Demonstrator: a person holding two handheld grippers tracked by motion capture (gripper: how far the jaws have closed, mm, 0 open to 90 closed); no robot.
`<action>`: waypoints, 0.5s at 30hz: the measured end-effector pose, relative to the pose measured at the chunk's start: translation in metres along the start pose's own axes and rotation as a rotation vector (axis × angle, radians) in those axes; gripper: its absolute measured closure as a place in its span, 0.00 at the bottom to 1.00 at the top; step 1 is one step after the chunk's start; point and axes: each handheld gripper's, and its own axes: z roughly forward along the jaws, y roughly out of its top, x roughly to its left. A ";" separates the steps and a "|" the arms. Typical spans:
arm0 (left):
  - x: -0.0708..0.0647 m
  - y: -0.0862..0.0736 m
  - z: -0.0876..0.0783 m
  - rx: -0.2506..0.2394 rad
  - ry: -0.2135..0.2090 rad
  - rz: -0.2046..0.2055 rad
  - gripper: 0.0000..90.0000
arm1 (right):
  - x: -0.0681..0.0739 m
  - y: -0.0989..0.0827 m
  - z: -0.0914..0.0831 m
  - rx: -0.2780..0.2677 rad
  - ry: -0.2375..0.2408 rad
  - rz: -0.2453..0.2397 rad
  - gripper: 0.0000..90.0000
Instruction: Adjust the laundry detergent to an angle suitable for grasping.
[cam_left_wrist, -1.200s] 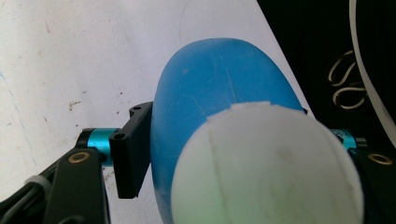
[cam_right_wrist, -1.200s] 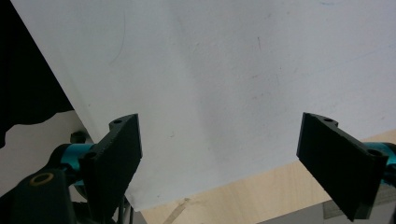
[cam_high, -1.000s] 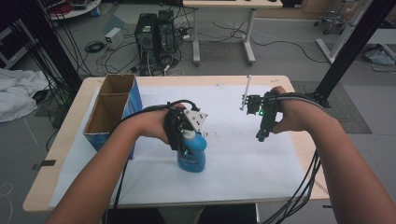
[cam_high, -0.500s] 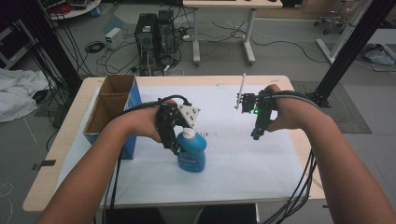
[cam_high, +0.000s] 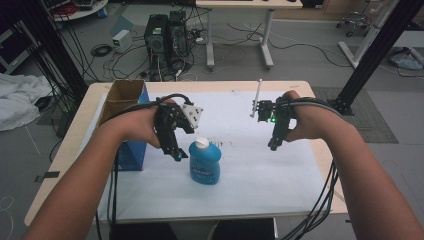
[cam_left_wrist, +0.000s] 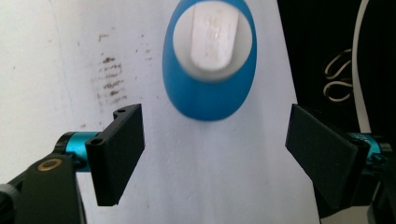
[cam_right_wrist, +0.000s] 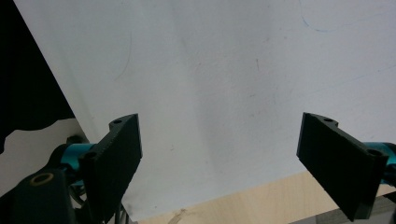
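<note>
On the white sheet (cam_high: 250, 165) that covers most of the table (cam_high: 320, 100), a blue bottle (cam_high: 205, 162) with a white cap stands upright, near the sheet's middle and somewhat toward the person. Left of the bottle and just beside it hangs the left gripper (cam_high: 177, 156), pointing down; its jaws have just been opening and stand released, with nothing between them. In the left gripper view the bottle (cam_left_wrist: 209, 70) sits beyond the jaws, seen from above, apart from both pads, and clear sheet shows between it and them. Faint brown smudges (cam_left_wrist: 109, 74) mark the sheet beside the bottle.

Right of the bottle and well apart from it, the right gripper (cam_high: 273, 146) hovers over bare sheet, jaws spread and holding nothing. The right gripper view shows bare sheet (cam_right_wrist: 224, 84) between the jaws, with the sheet's edge and a strip of bare wood (cam_right_wrist: 261, 200) below.

Left of the bottle, a cardboard box (cam_high: 125, 100) with a blue side stands at the sheet's left edge, near the left forearm. Open sheet lies on the bottle's right and near sides.

The box's inside cannot be made out. The bottle's label is too blurred to read. Both forearms are cut off at the bottom of the high view, and the right gripper's pads are too small to make out in that view.
</note>
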 end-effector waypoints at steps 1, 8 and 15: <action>0.000 -0.001 -0.001 0.009 0.002 -0.010 0.21 | 0.001 0.001 0.000 0.000 0.000 0.000 0.15; -0.001 -0.007 -0.009 0.065 0.034 -0.062 0.15 | 0.001 0.002 0.000 0.002 0.002 -0.001 0.15; -0.003 -0.010 -0.019 0.148 0.058 -0.113 0.15 | 0.001 0.005 -0.001 -0.006 0.002 -0.013 0.15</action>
